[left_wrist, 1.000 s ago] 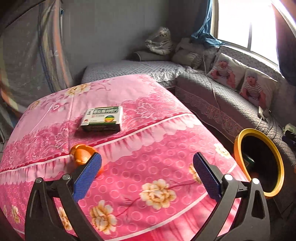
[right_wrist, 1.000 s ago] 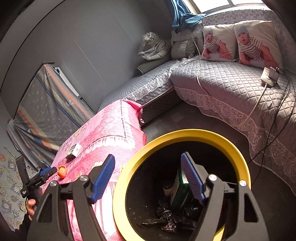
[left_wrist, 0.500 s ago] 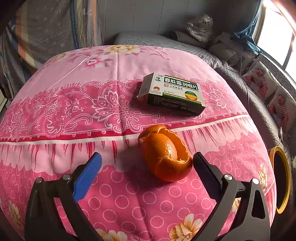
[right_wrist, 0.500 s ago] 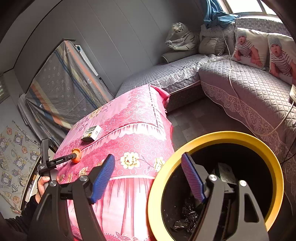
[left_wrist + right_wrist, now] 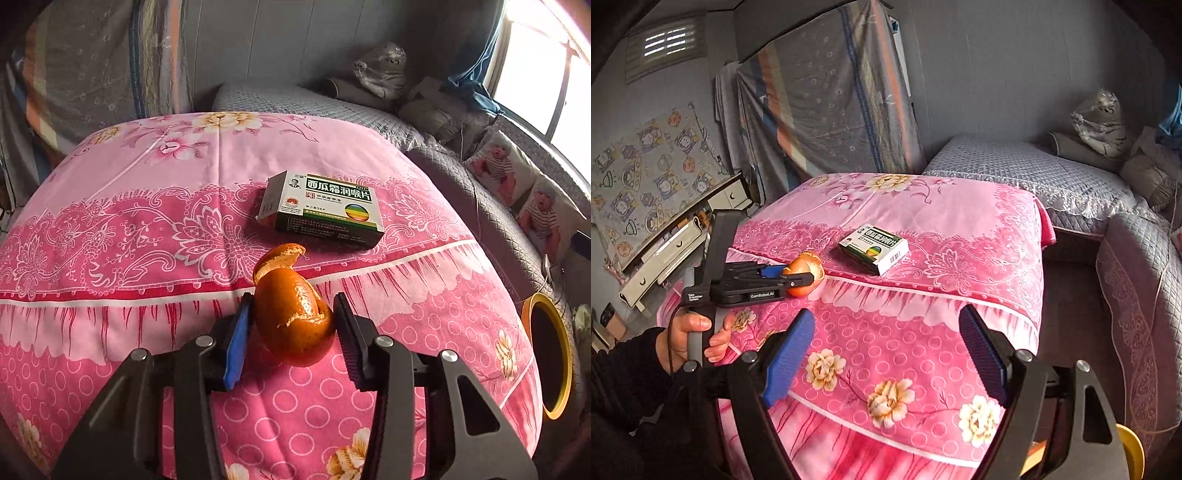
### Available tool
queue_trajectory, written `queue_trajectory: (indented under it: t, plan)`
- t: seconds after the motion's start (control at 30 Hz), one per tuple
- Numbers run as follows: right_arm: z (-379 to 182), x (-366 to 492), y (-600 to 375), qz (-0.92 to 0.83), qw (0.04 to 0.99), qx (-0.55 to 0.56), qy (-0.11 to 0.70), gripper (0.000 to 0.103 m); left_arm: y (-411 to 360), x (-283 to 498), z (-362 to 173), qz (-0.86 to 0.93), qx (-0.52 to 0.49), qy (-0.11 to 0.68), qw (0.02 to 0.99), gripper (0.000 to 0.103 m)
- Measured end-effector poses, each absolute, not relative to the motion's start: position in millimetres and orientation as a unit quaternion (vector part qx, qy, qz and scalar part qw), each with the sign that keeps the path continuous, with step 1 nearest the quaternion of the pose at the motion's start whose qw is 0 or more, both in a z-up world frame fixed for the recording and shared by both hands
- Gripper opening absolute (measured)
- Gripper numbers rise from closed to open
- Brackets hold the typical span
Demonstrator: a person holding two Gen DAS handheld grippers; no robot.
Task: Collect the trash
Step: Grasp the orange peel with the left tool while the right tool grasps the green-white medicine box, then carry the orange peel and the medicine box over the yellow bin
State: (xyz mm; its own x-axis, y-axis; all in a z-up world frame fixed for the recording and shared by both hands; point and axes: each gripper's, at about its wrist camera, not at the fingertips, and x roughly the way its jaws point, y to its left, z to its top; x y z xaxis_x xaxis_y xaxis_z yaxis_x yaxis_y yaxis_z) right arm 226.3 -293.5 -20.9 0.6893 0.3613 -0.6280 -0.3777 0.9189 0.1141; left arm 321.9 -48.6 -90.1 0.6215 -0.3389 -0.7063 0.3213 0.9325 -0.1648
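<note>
An orange peel (image 5: 291, 317) lies on the pink flowered cloth (image 5: 147, 229) of the table. My left gripper (image 5: 293, 325) is shut on the peel, both pads touching its sides; the right wrist view shows the same hold on the peel (image 5: 805, 271) by the left gripper (image 5: 798, 278). A green and white medicine box (image 5: 325, 208) lies just beyond the peel; it also shows in the right wrist view (image 5: 874, 248). My right gripper (image 5: 886, 354) is open and empty, off the table's near side. The yellow-rimmed trash bin (image 5: 550, 358) stands on the floor to the right.
A grey quilted sofa (image 5: 480, 192) with baby-print pillows runs along the back and right. The bin's rim (image 5: 1132, 450) shows at the lower right of the right wrist view. A white drawer unit (image 5: 679, 243) stands left of the table.
My left gripper moved in and closed on the orange peel. My right gripper swung away from the bin and now faces the table.
</note>
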Motion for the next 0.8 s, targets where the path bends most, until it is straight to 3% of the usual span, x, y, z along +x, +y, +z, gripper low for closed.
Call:
queue_trajectory:
  t: [0.3, 0.8]
  plan:
    - [-73.6, 370.7, -185.2, 0.23, 0.863, -0.197, 0.404, 0.083, -4.3, 269.8, -45.7, -0.19, -0.044, 0.322, 0.927, 0.041]
    - [-122.3, 454.0, -145.2, 0.276, 0.798, -0.241, 0.479, 0.086, 7.3, 229.7, 2.6, -0.22, -0.04, 0.262, 0.939, 0.042]
